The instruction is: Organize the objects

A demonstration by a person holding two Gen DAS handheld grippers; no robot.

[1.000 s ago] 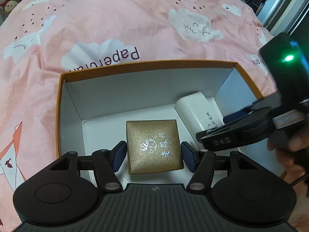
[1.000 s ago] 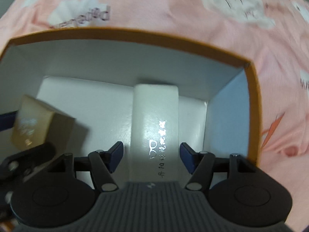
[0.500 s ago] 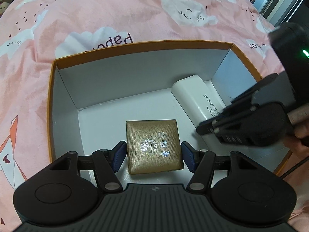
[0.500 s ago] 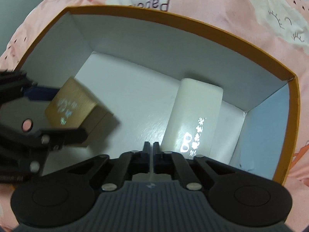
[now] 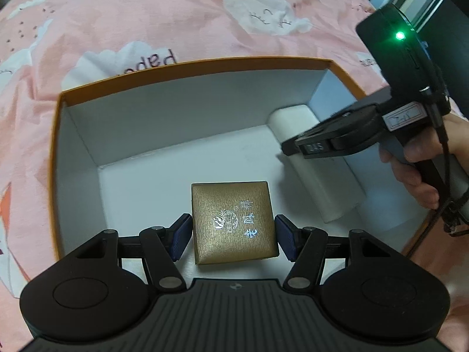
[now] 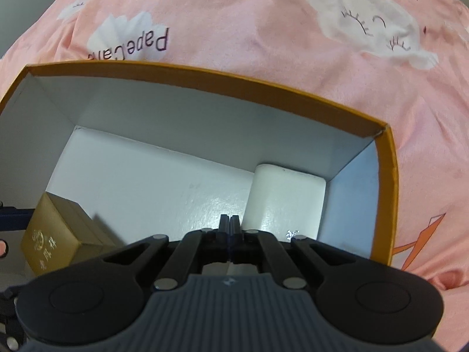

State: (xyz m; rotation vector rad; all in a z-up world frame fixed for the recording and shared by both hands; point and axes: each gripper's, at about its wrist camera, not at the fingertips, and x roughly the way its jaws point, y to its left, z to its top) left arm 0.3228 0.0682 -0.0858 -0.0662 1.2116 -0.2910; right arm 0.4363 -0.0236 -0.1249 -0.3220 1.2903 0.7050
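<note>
A gold square box (image 5: 233,223) with silver print sits between the pads of my left gripper (image 5: 233,236), which is shut on it above the floor of an orange-rimmed cardboard box (image 5: 187,69). The gold box shows at the left in the right wrist view (image 6: 55,239). A white oblong case (image 5: 318,173) lies inside along the right wall, also in the right wrist view (image 6: 283,202). My right gripper (image 6: 230,224) is shut and empty above the case; it shows from the side in the left wrist view (image 5: 290,148).
The orange-rimmed box (image 6: 205,80) has white inner walls and rests on a pink bedspread with white clouds (image 5: 205,8). A hand (image 5: 422,161) holds the right gripper at the box's right side. Dark furniture stands at the far right.
My right gripper let go of the white case, closed, and lifted back above it. My left gripper keeps the gold box; the view has shifted slightly over the orange-rimmed box.
</note>
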